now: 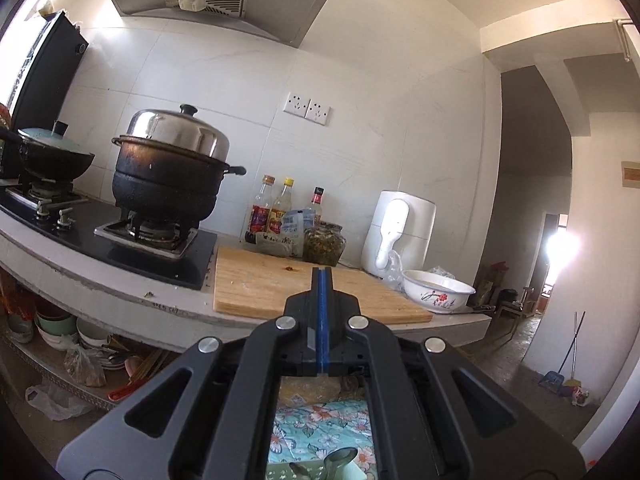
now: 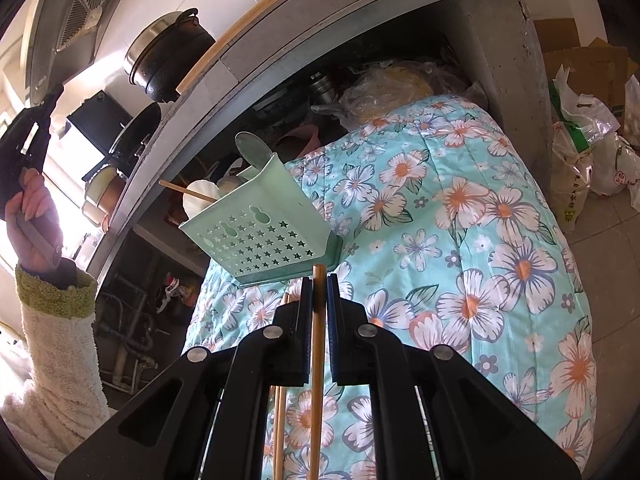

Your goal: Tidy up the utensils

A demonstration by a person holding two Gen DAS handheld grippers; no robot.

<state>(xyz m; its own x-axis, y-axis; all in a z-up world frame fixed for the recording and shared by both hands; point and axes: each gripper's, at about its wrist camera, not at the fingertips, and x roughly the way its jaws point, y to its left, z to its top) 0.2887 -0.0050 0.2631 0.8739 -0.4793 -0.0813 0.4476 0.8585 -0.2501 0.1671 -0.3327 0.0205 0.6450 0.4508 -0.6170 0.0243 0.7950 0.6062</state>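
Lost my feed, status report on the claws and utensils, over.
Left claw shut, empty, above the counter. Right claw shut on a chopstick, just short of the green holder. Nothing between them.

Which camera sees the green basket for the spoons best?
The right wrist view: the green basket sits whole on the flowery quilt. The left wrist view shows only a sliver of it under the gripper.

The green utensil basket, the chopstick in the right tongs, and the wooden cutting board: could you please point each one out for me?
Green utensil basket [image 2: 260,240], right wrist view, on its star-punched front wall.
Chopstick [image 2: 318,320], right wrist view, on its shaft between the tongs.
Cutting board [image 1: 256,280], left wrist view, on its bare top.
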